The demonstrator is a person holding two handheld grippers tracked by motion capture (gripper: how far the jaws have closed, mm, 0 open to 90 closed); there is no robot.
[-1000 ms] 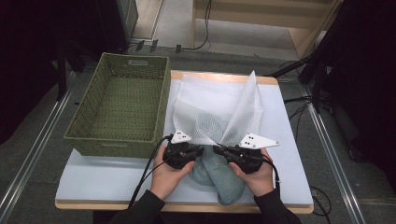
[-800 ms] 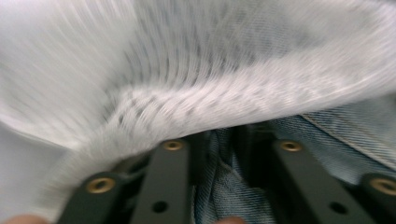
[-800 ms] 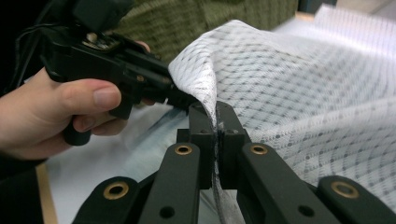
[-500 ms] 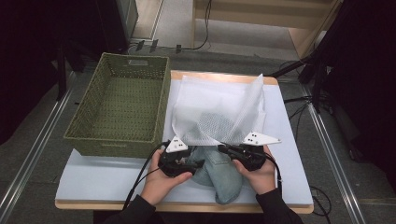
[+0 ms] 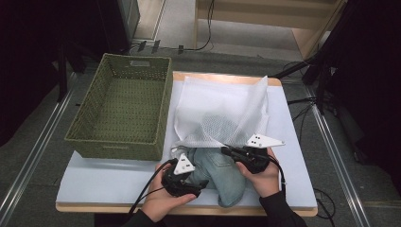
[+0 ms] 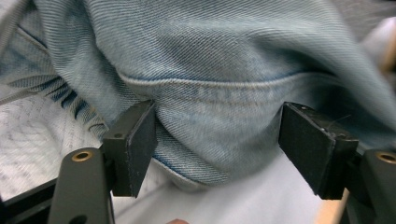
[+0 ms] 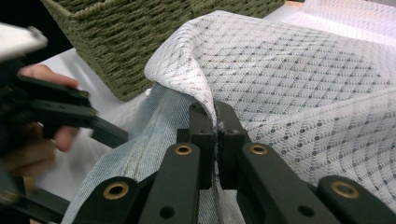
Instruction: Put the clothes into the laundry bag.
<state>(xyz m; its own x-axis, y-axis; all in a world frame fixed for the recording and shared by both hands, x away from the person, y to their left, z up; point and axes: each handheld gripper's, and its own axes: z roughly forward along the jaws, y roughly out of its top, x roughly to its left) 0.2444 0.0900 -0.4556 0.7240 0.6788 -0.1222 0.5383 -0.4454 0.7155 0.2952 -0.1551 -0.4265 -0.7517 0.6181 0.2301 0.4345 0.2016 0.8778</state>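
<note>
A pair of light blue jeans (image 5: pixel 222 172) lies half inside a white mesh bag (image 5: pixel 222 109) on the table, its near end sticking out of the bag's mouth. My left gripper (image 5: pixel 201 182) is low at the jeans' left side near the front edge. Its jaws have just been opening, and in the left gripper view it (image 6: pixel 217 144) stands open with a bulge of denim (image 6: pixel 224 70) between the pads. My right gripper (image 5: pixel 226 150) is shut on the bag's mouth edge. In the right gripper view it (image 7: pixel 215 123) pinches the mesh (image 7: pixel 299 84) above the denim (image 7: pixel 144 140).
An empty green woven basket (image 5: pixel 118 142) stands on the left of the table, close beside the bag; its wall (image 7: pixel 121 51) shows behind my left gripper. A white sheet (image 5: pixel 108 175) covers the table. Cables trail off the front edge.
My left gripper let go at the bag's mouth, opened, and dropped back toward the front edge beside the jeans. More denim now lies outside the bag. The right gripper kept its hold.
</note>
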